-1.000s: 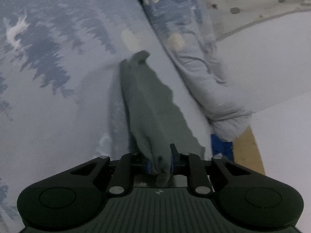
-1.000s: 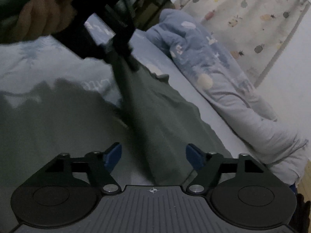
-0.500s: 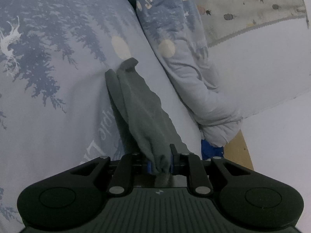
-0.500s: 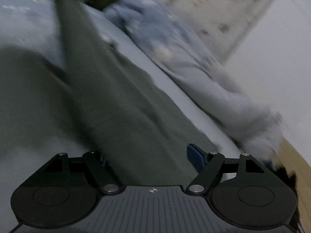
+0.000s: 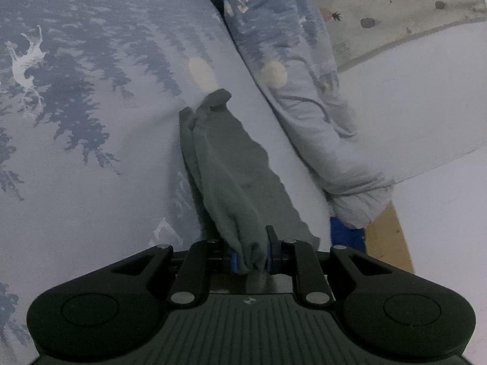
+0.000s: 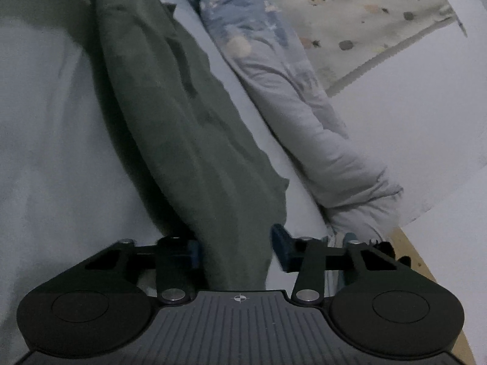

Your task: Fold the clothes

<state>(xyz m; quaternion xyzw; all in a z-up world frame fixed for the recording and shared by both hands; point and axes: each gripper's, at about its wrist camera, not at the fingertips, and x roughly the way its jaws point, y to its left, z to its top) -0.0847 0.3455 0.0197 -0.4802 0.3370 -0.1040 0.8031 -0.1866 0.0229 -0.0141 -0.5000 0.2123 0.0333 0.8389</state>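
Between the left tool's (image 5: 250, 255) jaws, soft, bunched grey knit garment (image 5: 225, 170).

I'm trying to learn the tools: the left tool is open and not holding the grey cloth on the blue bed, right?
Not quite. In the left wrist view the left tool is shut, pinching the grey cloth between its blue pads. The cloth does hang over the blue bed with the tree print.

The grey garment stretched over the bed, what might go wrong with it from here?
The left gripper pinches only a bunched bit of the grey garment, so the cloth might slip free. The right gripper has cloth between its jaws, but they look apart; a pull now may miss. The rumpled blue duvet lies close and could catch the fold.
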